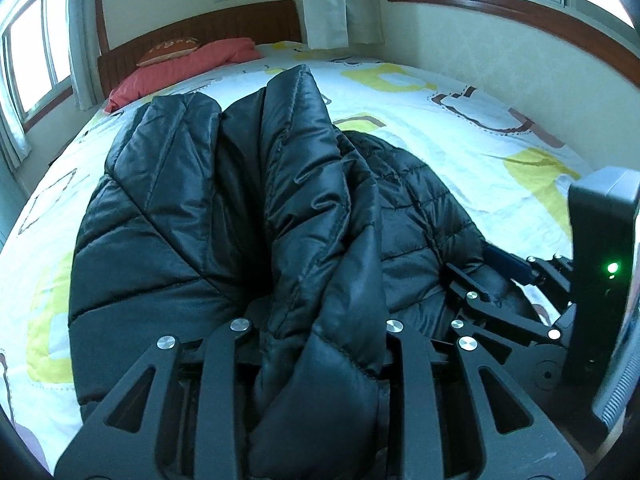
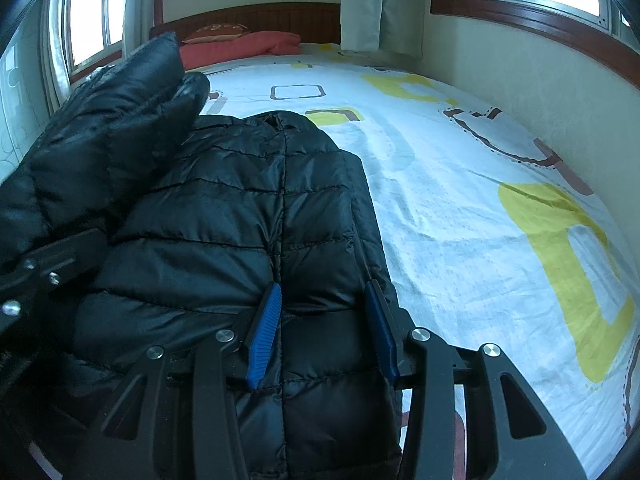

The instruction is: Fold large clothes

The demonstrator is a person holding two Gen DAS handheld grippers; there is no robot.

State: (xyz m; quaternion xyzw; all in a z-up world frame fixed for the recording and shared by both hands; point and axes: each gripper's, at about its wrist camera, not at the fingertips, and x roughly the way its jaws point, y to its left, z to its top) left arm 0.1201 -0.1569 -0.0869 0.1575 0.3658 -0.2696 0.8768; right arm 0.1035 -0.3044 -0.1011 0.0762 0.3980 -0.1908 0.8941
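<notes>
Left wrist view: the left hand-held gripper (image 1: 320,340) is clamped on a bunched fold of the black puffer jacket (image 1: 192,208), which lies on the bed (image 1: 460,140). Step in hand, by judgement: carrying one side across.

Right wrist view: the right hand-held gripper (image 2: 326,332) straddles the jacket's edge; whether it grips cannot be told. Next: lay the fold flat. No legible writing.

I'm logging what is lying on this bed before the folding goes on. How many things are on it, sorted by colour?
Black: 1, the puffer jacket
Coral red: 1, the bedding bundle by the headboard
Brown-orange: 1, the small cushion on that bundle
Total: 3
</notes>
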